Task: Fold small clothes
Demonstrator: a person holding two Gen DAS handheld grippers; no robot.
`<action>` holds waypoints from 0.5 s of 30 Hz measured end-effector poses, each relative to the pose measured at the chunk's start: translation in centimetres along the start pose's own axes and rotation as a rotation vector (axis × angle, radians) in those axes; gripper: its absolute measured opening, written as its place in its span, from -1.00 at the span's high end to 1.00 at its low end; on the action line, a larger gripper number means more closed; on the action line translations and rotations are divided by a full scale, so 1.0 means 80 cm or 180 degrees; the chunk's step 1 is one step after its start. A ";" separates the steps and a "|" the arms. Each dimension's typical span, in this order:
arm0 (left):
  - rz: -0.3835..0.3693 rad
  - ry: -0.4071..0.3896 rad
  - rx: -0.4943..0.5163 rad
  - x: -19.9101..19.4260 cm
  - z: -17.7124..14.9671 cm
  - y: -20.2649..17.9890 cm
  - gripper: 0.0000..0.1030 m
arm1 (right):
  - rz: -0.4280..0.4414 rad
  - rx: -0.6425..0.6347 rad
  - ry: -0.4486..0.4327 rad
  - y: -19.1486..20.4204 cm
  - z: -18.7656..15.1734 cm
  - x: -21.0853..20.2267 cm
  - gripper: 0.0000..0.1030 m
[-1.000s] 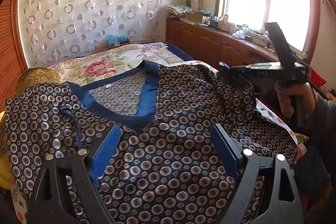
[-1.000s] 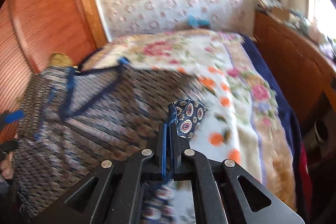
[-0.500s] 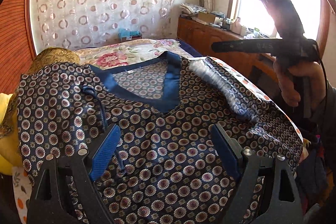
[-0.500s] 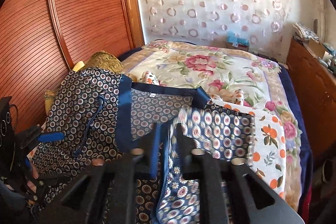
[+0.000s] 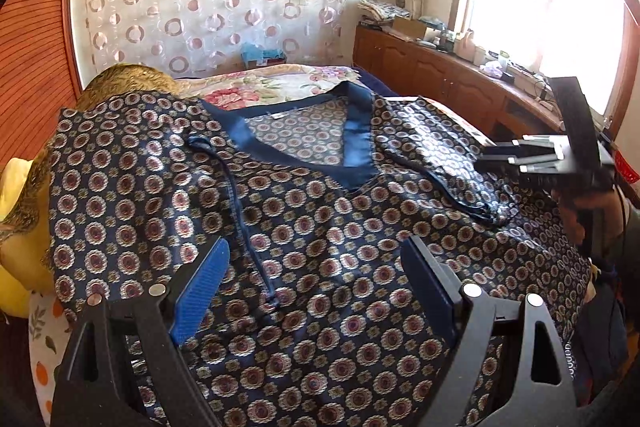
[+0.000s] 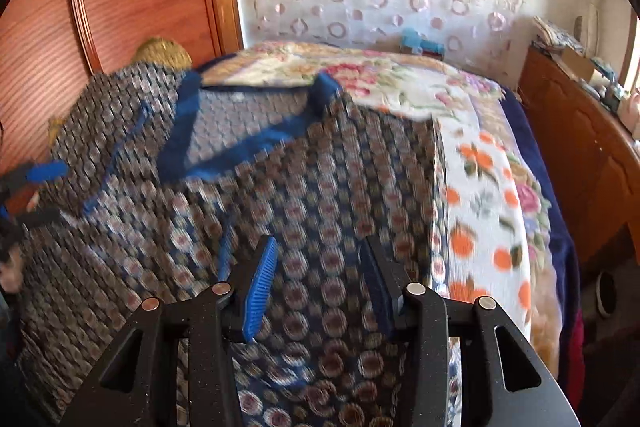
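My left gripper [image 5: 316, 279] hangs with its jaws apart over the navy patterned V-neck top [image 5: 304, 227], which lies spread on the floral bedspread [image 6: 480, 163], one sleeve [image 5: 436, 159] folded inward. My right gripper [image 6: 320, 279] is apart too, gripping nothing. A gold cushion [image 5: 124, 83] sits beside the top's shoulder; a wooden cabinet [image 6: 576, 147] flanks the bed.

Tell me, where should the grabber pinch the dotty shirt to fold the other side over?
Probably the outer edge of the shirt on its unfolded side, by the yellow pillow. The open left gripper could come in low from that side, since the cloth lies flat there with a free edge to slip a finger under.
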State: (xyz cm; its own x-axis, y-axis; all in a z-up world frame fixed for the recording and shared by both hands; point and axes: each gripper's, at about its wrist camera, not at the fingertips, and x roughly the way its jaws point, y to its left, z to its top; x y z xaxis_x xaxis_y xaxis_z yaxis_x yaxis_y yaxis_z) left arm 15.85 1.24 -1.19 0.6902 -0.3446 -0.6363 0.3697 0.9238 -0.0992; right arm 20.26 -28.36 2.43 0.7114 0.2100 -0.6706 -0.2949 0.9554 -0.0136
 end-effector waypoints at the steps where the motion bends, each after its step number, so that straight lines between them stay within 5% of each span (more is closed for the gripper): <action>1: 0.0019 -0.0002 -0.0011 -0.001 0.000 0.003 -0.71 | -0.0006 0.0015 0.0023 -0.001 -0.005 0.005 0.01; 12: 0.0223 -0.0034 -0.0067 -0.018 0.003 0.042 -0.71 | -0.0144 0.0086 0.0152 0.005 -0.012 0.038 -0.31; 15: 0.0311 -0.0074 -0.0091 -0.027 0.014 0.058 -0.71 | -0.0106 0.0075 0.0166 0.007 -0.013 0.037 -0.54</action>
State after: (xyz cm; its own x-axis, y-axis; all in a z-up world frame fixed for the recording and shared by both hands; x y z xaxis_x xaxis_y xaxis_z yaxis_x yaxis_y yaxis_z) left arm 16.80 6.08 0.55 0.7365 -0.2562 -0.6261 0.2823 0.9575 -0.0597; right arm 21.56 -27.45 -0.35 0.6862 0.1676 -0.7079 -0.2560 0.9665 -0.0194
